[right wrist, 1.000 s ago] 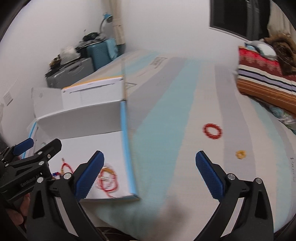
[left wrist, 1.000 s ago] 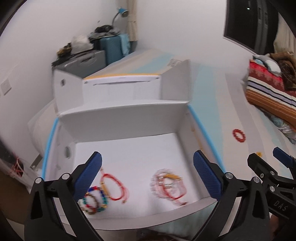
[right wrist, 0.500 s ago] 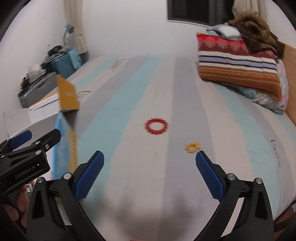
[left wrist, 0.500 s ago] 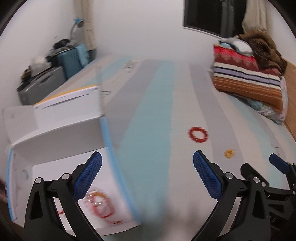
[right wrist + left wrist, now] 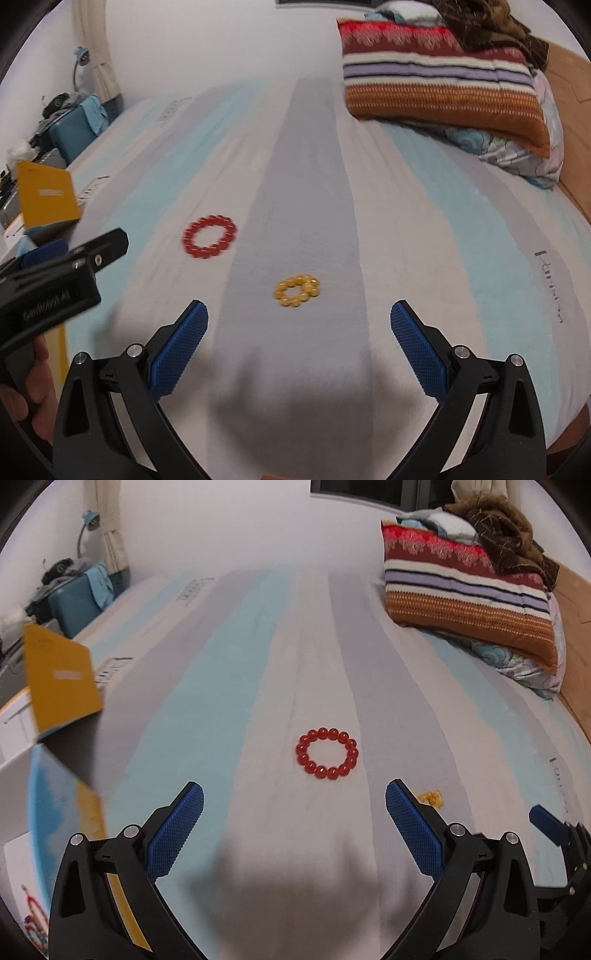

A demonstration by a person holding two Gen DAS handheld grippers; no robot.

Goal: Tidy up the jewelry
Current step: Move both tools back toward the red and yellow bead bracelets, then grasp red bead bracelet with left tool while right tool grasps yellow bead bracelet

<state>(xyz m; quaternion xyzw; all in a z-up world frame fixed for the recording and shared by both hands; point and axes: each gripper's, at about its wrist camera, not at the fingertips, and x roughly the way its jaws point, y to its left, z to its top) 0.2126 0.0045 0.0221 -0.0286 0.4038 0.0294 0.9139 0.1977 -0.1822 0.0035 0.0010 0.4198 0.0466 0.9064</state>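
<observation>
Partly done: two bracelets lie loose on the bed (image 5: 236, 686).
Both the left tool (image 5: 294, 825) and right tool (image 5: 299, 341) gape wide, empty; red bracelet (image 5: 327, 753) and yellow bracelet (image 5: 296, 290) remain outside the box (image 5: 55, 805).

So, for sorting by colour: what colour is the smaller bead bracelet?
Yellow bracelet, clearest in the right wrist view.

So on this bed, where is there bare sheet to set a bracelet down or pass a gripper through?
Bare sheet runs from the red bracelet up to the striped pillow, and between the box at the left and that bracelet. It is tighter near the yellow bracelet, which lies just ahead of the open right gripper, with the open left gripper alongside.
</observation>
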